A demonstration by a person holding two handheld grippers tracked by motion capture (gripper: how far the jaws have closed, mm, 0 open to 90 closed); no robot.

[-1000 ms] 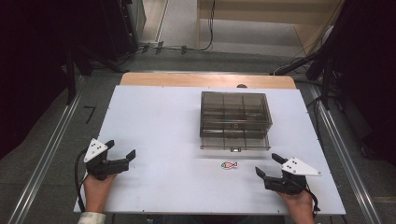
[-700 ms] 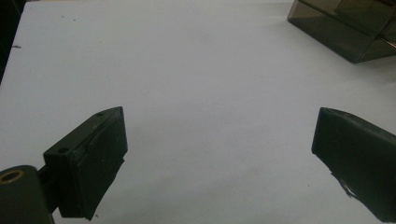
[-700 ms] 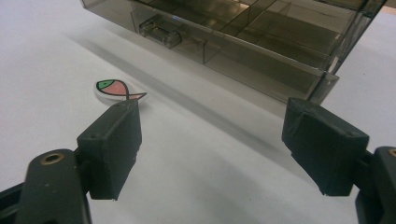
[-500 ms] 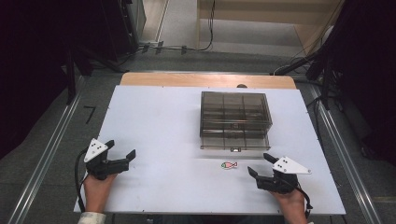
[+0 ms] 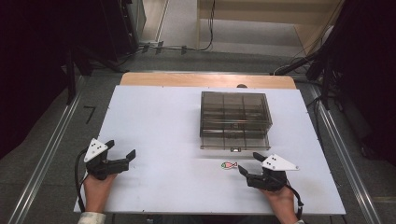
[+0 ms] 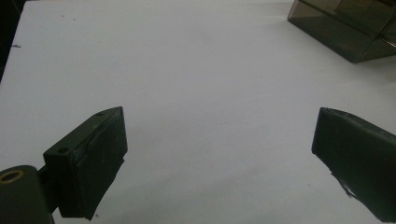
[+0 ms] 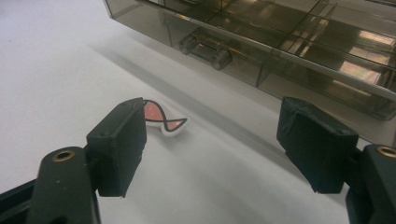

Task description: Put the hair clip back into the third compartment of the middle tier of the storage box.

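A small flat fish-shaped piece, pink-red with a white rim [image 5: 229, 164], lies on the white bench [image 5: 159, 126] just in front of the smoky transparent plastic compartment box [image 5: 235, 119], close to its latch side but apart from it. The right gripper [image 5: 249, 164] is the nearer one: the fish sits just ahead of its jaws and a little toward the bench's middle. In the right gripper view the fish [image 7: 163, 120] lies beyond the left-hand jaw, partly hidden behind its tip, not yet between the two. Those jaws stand wide apart with nothing in them, though they have just been closing a little. The fish's long axis runs roughly along the box's front edge, so the jaws would best span its short width, which likely calls for a shift sideways first. The box wall limits room beyond; open bench lies toward the left. The left gripper [image 5: 122, 150] rests well apart over bare bench, its jaws [image 6: 219, 154] wide apart and empty.
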